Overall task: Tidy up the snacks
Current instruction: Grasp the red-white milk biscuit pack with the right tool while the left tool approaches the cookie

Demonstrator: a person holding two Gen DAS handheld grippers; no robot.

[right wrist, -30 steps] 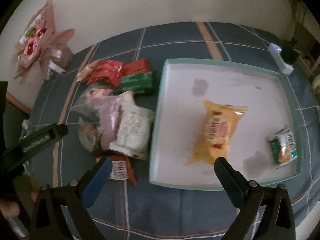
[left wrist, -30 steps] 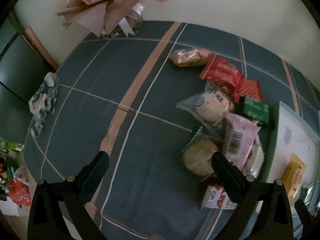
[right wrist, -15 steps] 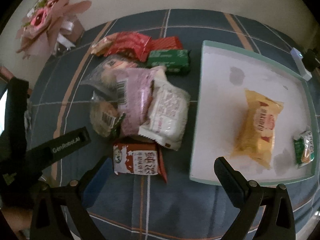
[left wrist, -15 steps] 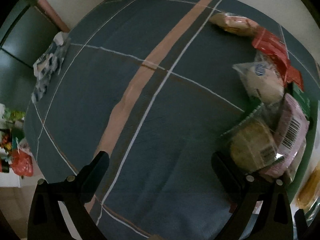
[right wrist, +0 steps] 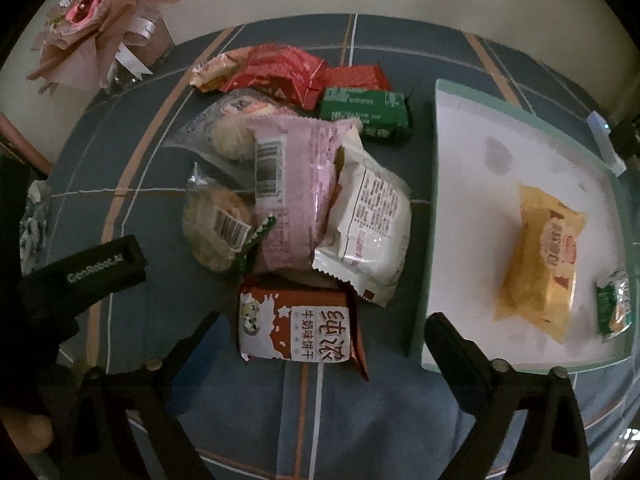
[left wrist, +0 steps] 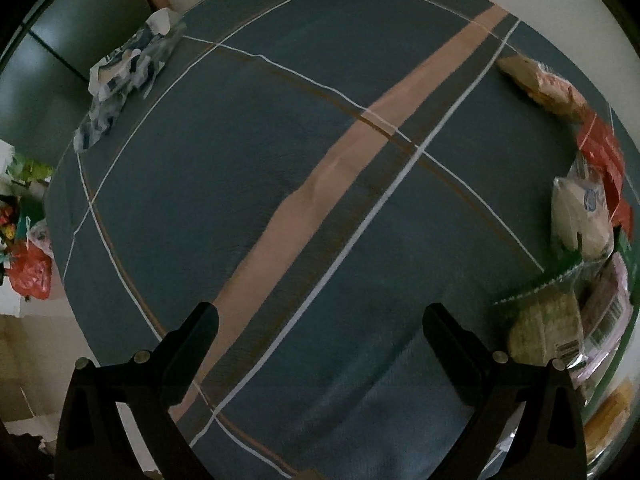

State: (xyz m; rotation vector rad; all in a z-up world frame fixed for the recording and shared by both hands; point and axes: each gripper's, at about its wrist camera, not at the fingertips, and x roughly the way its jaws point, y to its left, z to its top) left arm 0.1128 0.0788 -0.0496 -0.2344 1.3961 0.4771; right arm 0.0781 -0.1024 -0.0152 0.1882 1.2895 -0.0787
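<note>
A pink paper bouquet [right wrist: 100, 20] stands far ahead-left of the fingers; a crumpled blue-white wrapper [left wrist: 124, 76] lies well ahead-left on the plaid tablecloth [left wrist: 280, 160].

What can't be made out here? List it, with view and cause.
- Round cake, left wrist view: partly cut off behind the left gripper's finger and the fisheye edge.
- Tray, right wrist view: near corner hidden behind the right gripper's finger.
- Green packet, right wrist view: print too small to read.
- Pink pack: hides whatever lies under it.
</note>
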